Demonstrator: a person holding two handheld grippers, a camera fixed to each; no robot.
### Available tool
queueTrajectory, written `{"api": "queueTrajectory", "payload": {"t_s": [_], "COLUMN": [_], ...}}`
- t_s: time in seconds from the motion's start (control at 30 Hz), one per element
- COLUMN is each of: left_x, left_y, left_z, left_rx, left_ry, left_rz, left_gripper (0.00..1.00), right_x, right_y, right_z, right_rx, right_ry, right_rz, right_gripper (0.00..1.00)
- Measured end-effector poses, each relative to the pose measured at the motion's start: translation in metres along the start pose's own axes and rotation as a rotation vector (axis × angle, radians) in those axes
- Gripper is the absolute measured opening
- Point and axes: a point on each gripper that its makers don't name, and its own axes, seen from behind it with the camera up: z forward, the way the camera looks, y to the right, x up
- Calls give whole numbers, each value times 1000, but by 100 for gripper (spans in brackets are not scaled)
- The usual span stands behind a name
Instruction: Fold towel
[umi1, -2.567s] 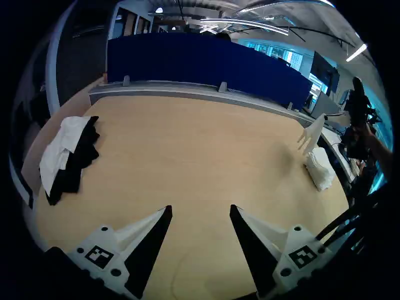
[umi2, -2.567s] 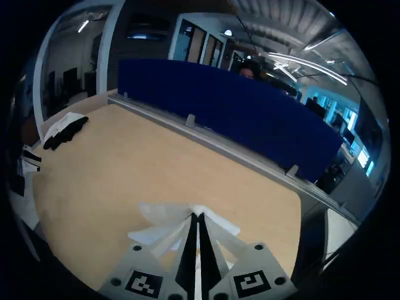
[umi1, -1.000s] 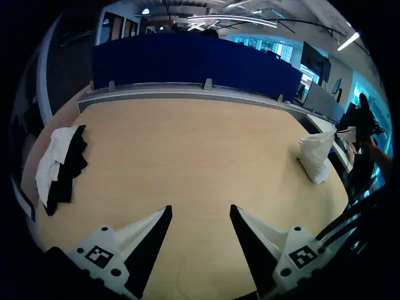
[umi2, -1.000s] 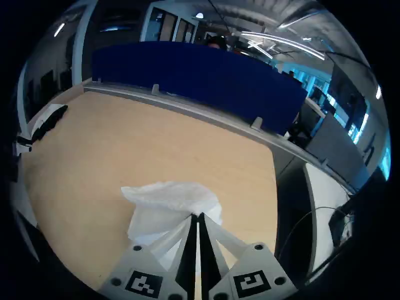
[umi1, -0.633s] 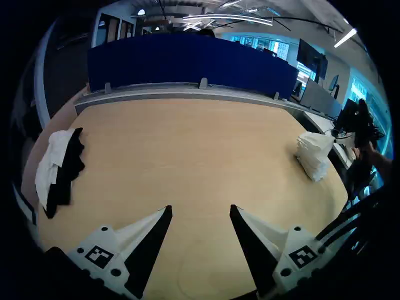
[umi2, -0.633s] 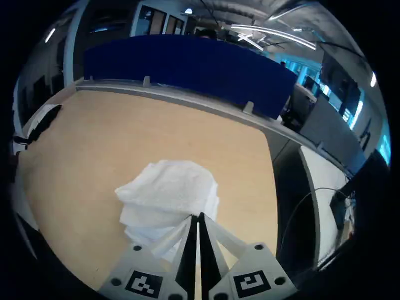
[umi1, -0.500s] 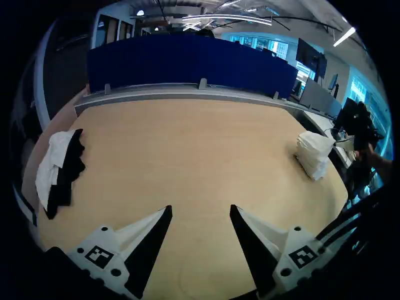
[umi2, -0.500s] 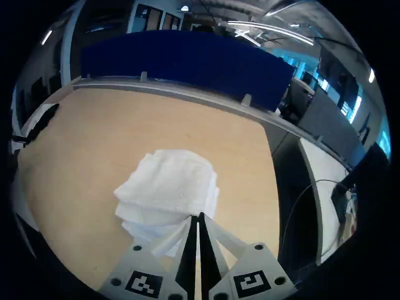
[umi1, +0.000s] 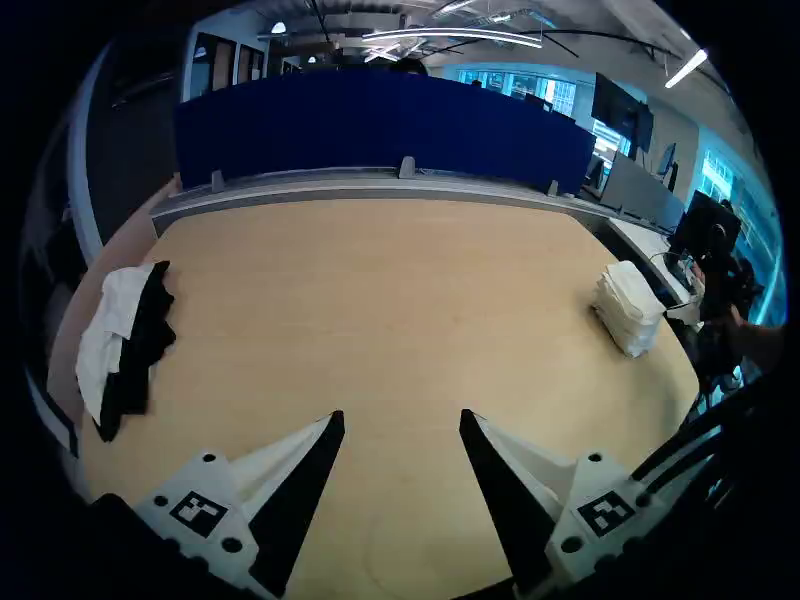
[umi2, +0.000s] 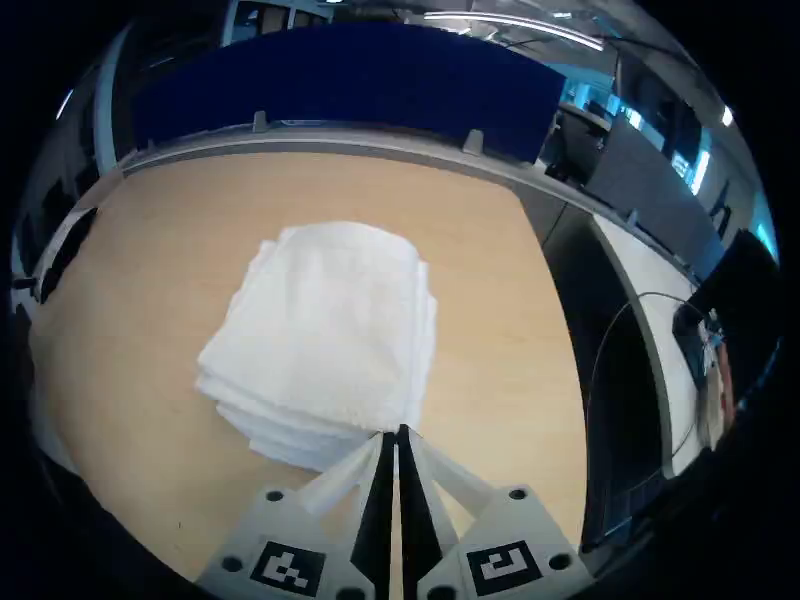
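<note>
Right gripper view looks down on the towel (umi2: 325, 330), a white one folded into a thick rectangular stack lying flat on the pale wooden table (umi2: 140, 230). Its long axis runs away from the right tool (umi2: 395, 440) toward the blue partition (umi2: 340, 75) at the table's far edge, leaning a little to the right as it goes. The layered edges show along the near side and down the right side. The right tool's two fingers are closed against each other, with their tips at the towel's near right corner. Whether any cloth is caught between them I cannot tell.

From the left gripper view, the same stack sits near the right edge of the table, well apart from the left tool (umi1: 400, 414). Its length runs along that edge and its stacked layers face the middle of the table. The left tool hangs over the near side of the table with its fingers spread wide, holding nothing. A heap of black and white cloth (umi1: 125, 335) lies over at the left edge.
</note>
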Motion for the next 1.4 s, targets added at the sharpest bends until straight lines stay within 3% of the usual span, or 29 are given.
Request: {"api": "queueTrajectory", "payload": {"t_s": [0.27, 0.53, 0.7, 0.9, 1.17, 1.4], "left_x": [1, 2, 2, 2, 4, 3], "left_y": [1, 3, 3, 3, 6, 7], "left_z": [3, 5, 7, 7, 7, 6], "left_rx": [0, -3, -4, -6, -11, -14], "left_ry": [1, 0, 0, 1, 4, 6], "left_rz": [-3, -4, -8, -7, -7, -6], "left_gripper": [85, 85, 85, 85, 85, 85], "right_x": [-17, -15, -13, -14, -12, -2], "right_y": [-5, -3, -3, -6, -8, -14], "right_z": [10, 10, 8, 4, -4, -7], "right_rx": [-1, -9, -15, -13, -14, 0], "right_ry": [-37, -36, -23, -9, 5, 33], "right_rz": [19, 29, 27, 27, 26, 44], "right_gripper": [2, 3, 11, 41, 100, 100]}}
